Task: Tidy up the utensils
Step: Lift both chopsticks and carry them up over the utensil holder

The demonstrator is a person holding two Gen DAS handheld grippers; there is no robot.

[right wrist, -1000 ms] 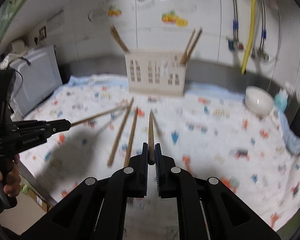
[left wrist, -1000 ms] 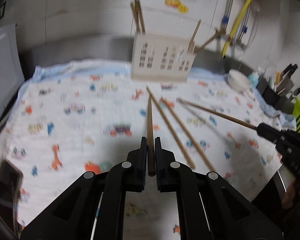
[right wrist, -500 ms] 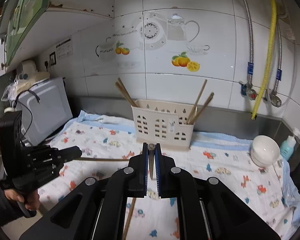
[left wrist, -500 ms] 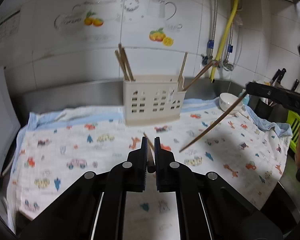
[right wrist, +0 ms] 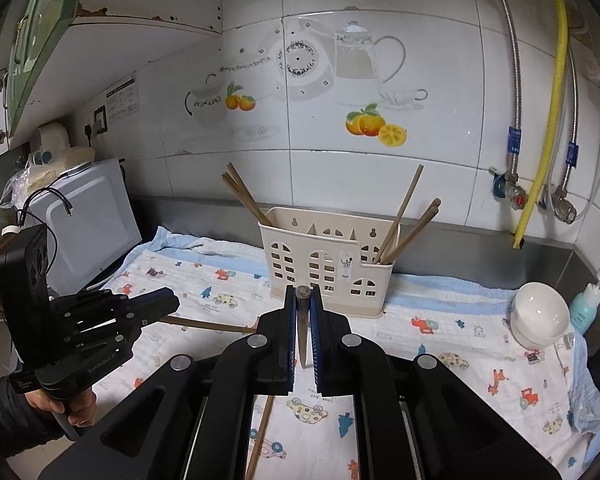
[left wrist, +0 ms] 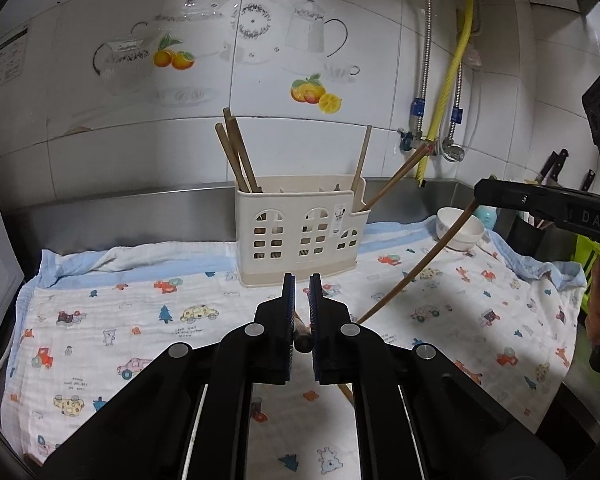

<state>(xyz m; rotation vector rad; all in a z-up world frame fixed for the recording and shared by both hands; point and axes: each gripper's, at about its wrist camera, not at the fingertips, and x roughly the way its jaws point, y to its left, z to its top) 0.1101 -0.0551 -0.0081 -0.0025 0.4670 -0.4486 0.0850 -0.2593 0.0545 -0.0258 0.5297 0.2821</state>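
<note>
- Left gripper [left wrist: 301, 312] and right gripper [right wrist: 302, 320] each clamp one chopstick [right wrist: 302, 330], in front of the utensil holder [left wrist: 300, 236].
- Tip each upright, lower cleanly into a compartment.

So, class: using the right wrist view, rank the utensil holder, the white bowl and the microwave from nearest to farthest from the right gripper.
1. Utensil holder, straight ahead of the right gripper.
2. White bowl, off to the right.
3. Microwave, far left, by the wall; close to the bowl's distance, so this order is less certain.
</note>
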